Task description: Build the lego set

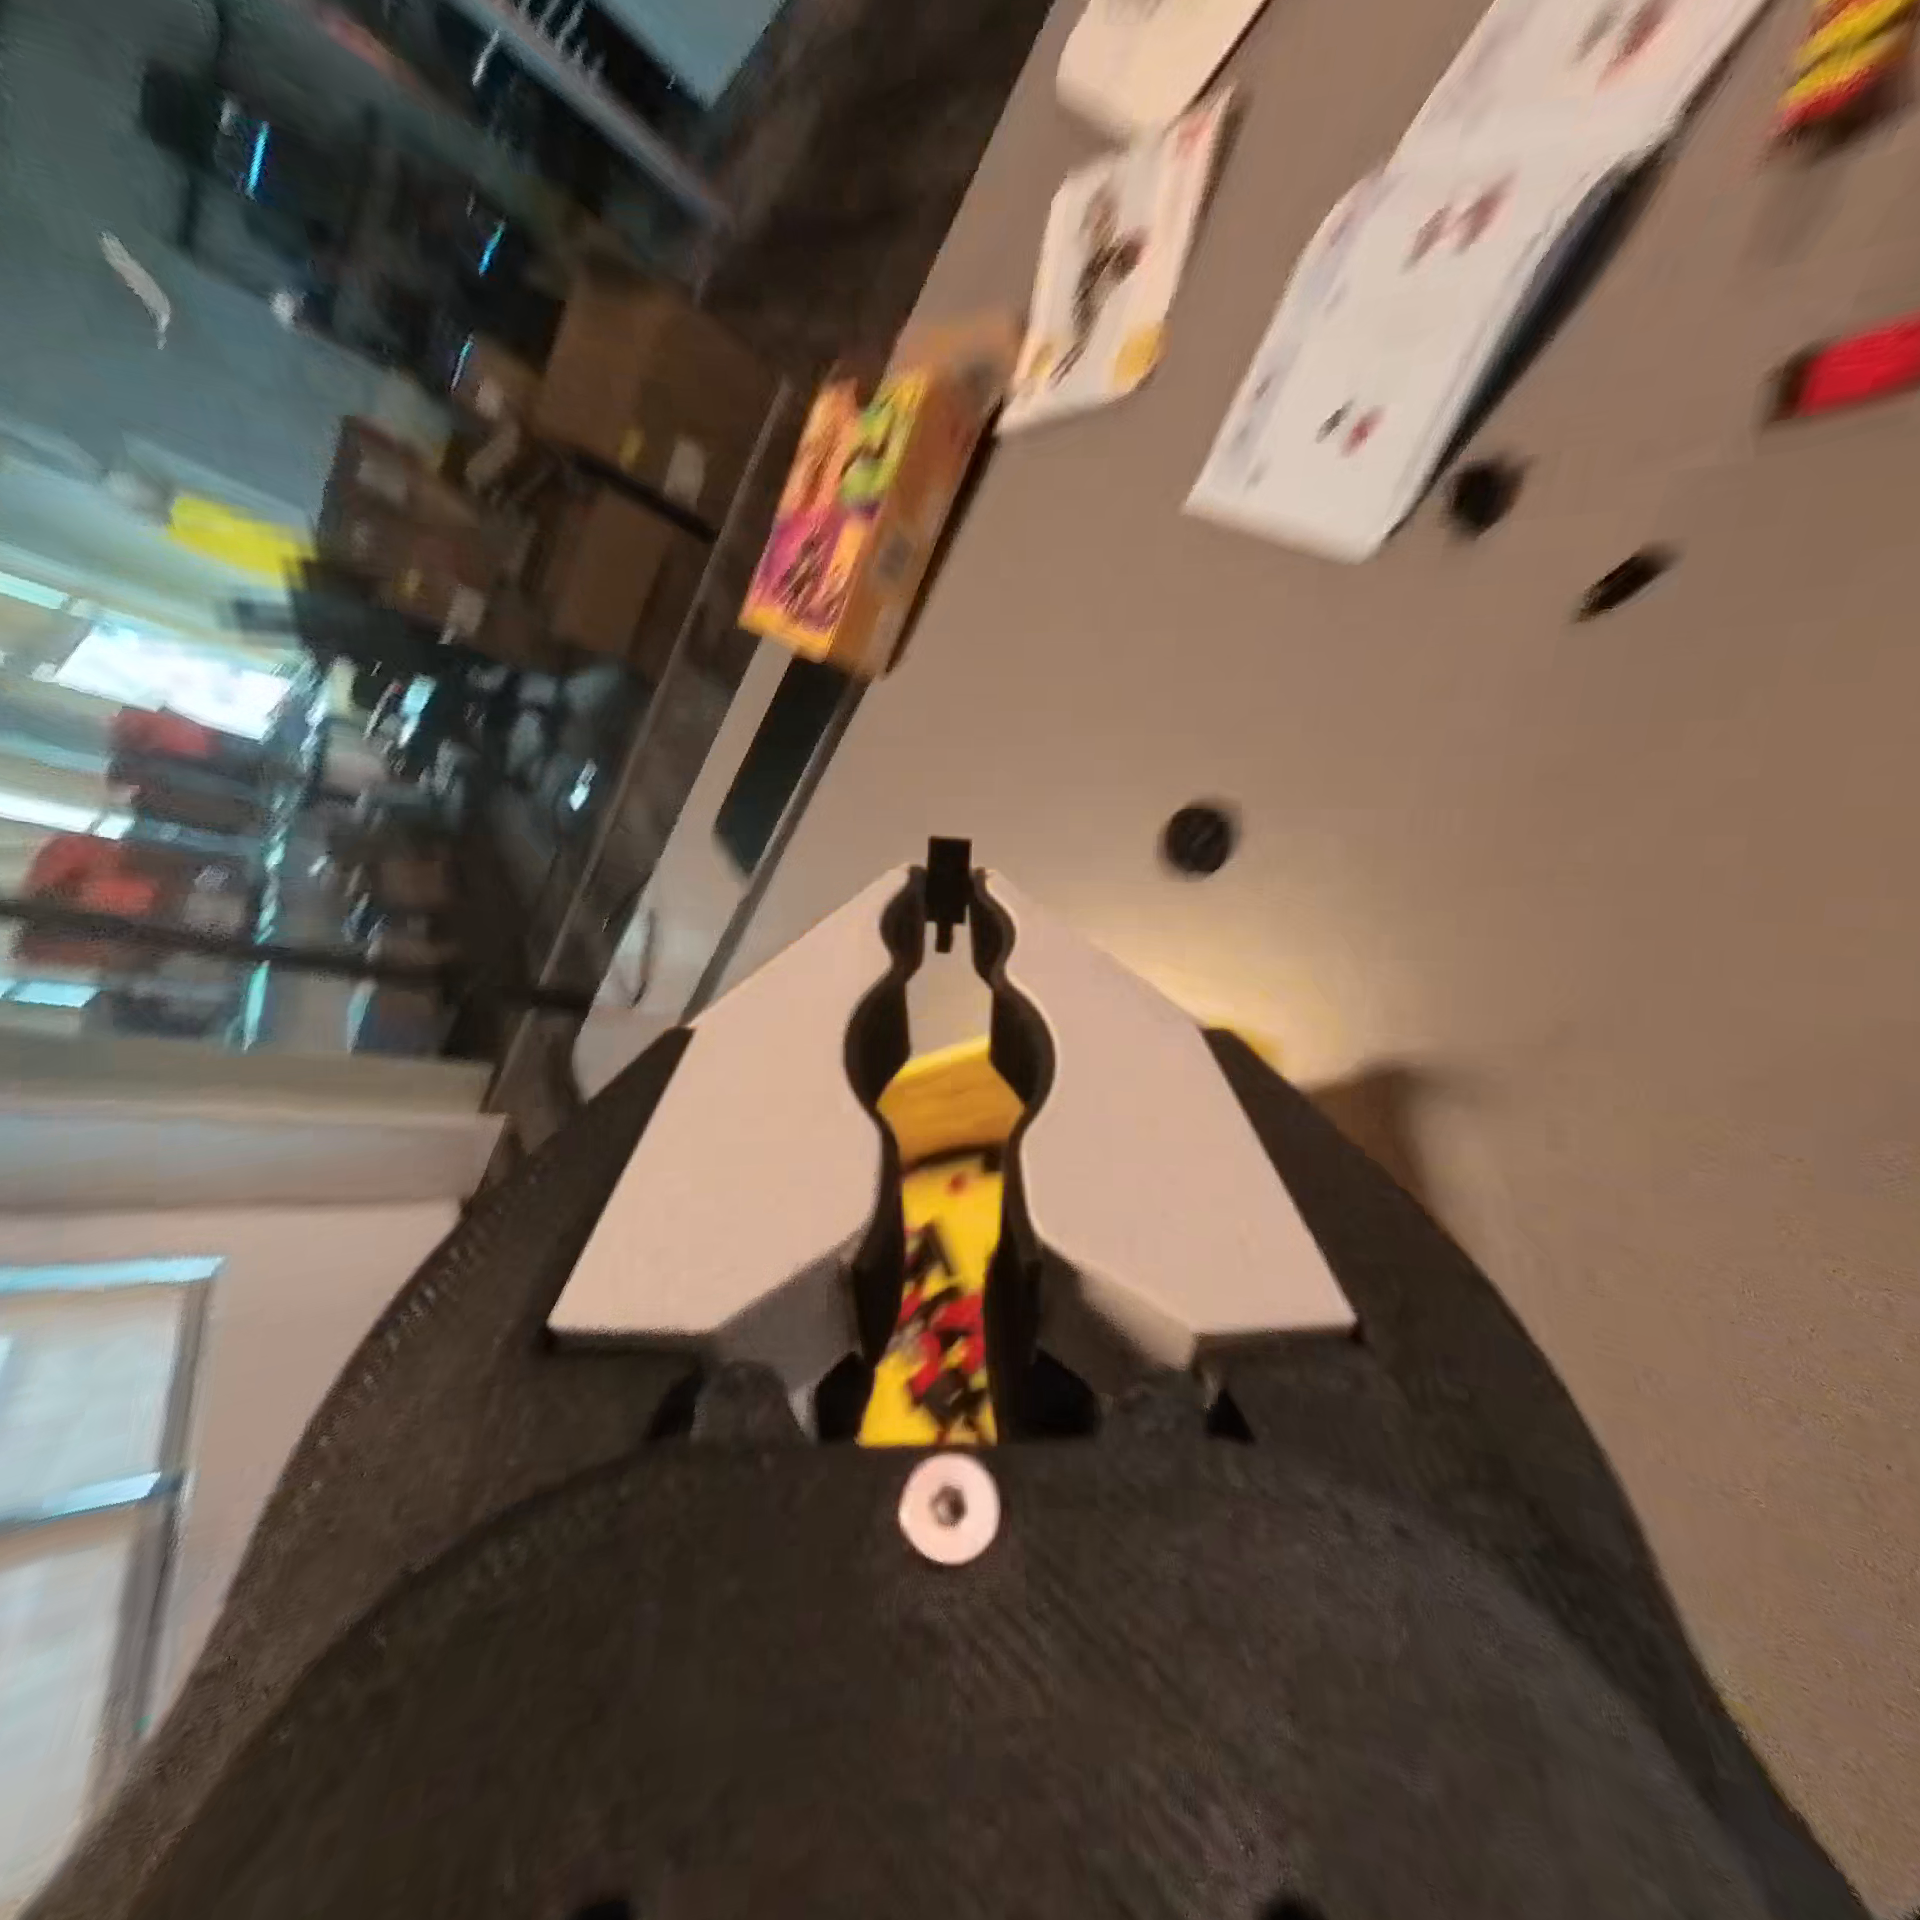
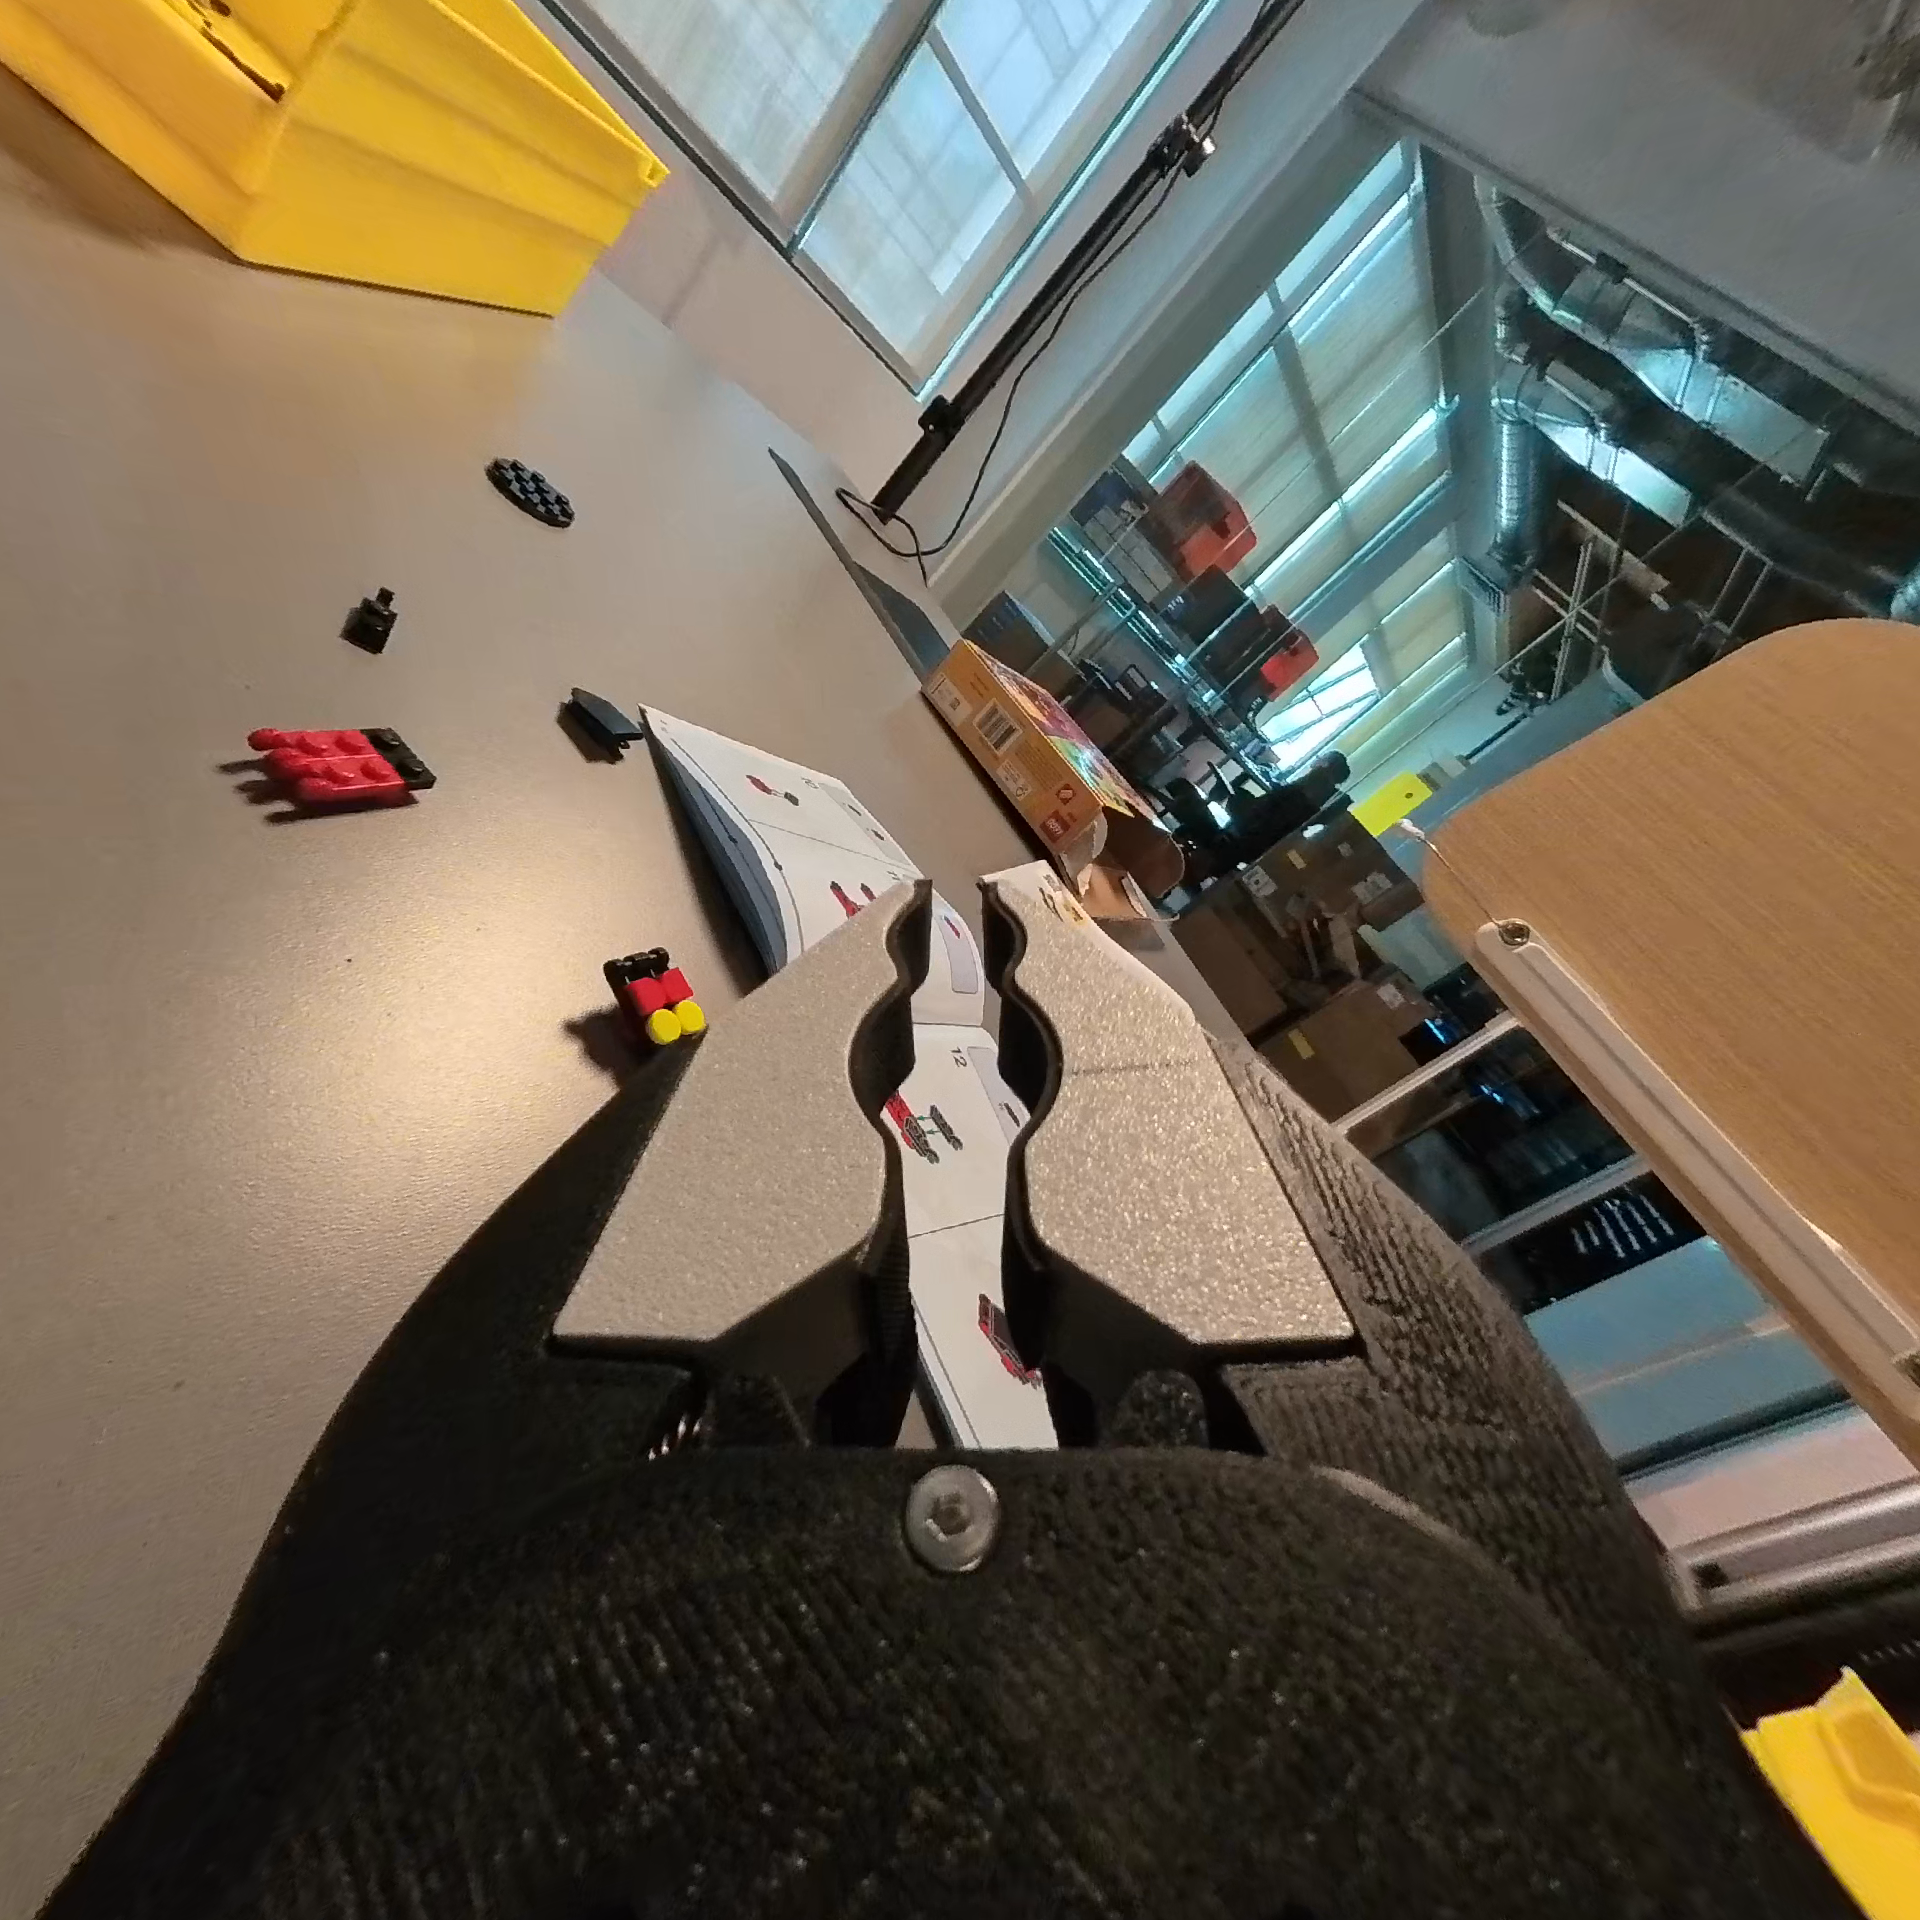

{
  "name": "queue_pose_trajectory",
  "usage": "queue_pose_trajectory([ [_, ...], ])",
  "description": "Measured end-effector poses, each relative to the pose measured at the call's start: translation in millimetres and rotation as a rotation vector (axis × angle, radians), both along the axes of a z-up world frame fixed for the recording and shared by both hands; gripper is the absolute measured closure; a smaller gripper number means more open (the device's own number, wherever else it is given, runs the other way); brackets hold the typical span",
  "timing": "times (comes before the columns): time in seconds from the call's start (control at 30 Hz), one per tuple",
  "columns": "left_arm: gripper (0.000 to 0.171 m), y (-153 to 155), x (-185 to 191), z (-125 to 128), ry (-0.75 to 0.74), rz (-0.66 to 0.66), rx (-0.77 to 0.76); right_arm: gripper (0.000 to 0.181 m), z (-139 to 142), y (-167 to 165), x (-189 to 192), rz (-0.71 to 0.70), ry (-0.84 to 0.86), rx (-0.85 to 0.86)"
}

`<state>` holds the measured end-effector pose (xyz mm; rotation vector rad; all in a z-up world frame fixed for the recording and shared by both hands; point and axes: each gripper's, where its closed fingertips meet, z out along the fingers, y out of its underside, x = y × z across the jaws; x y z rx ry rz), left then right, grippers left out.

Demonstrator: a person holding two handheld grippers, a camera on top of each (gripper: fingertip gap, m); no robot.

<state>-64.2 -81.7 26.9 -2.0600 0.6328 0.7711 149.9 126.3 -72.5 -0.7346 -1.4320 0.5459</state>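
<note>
Black and tiny, a lego piece (image 1: 948,883) sits pinched in the left gripper (image 1: 948,896) tips above the yellow bin (image 1: 940,1382). Hold it tight. The right gripper (image 2: 956,906) waits slightly open, empty, near the red lego build (image 2: 338,767).

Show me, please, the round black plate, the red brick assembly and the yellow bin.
round black plate (image 2: 530,492), right wrist view, studded top.
red brick assembly (image 2: 332,767), right wrist view, red studded top.
yellow bin (image 2: 416,177), right wrist view, side wall.
</note>
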Motion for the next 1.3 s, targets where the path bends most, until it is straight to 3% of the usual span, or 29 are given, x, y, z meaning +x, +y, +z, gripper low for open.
queue_pose_trajectory([
  [0.13,0.164,17,90,-50,-0.127,-0.201,-0.114,0.173,0,0,0,-0.002,-0.001,0.000],
  [0.23,0.164,38,121,-94,-0.141,-0.273,-0.170,0.173,-1,1,0,-0.003,-0.003,-0.001],
  [0.3,0.164,55,129,-119,-0.172,-0.279,-0.190,0.173,-1,1,0,-0.002,-0.004,-0.001],
  [0.43,0.164,94,140,-139,-0.346,-0.302,-0.103,0.174,-1,0,-1,0.003,-0.006,-0.004],
  [0.53,0.164,112,120,-164,-0.382,-0.217,-0.162,0.174,-1,0,0,0.007,-0.004,-0.004],
  [0.63,0.164,114,116,-182,-0.517,-0.174,-0.245,0.173,-1,0,-1,0.008,-0.008,-0.011],
  [0.83,0.156,106,110,-185,-0.617,-0.164,-0.252,0.173,-1,2,0,0.003,-0.008,-0.019],
  [1.0,0.125,108,109,-181,-0.597,-0.222,-0.206,0.173,-2,4,-1,-0.001,-0.011,-0.027],
  [1.2,0.125,116,105,-135,-0.546,-0.330,0.103,0.173,-2,4,-1,-0.003,-0.012,-0.027],
  [1.3,0.125,114,95,-129,-0.454,-0.343,0.149,0.173,-1,5,-5,-0.013,-0.011,-0.029],
])
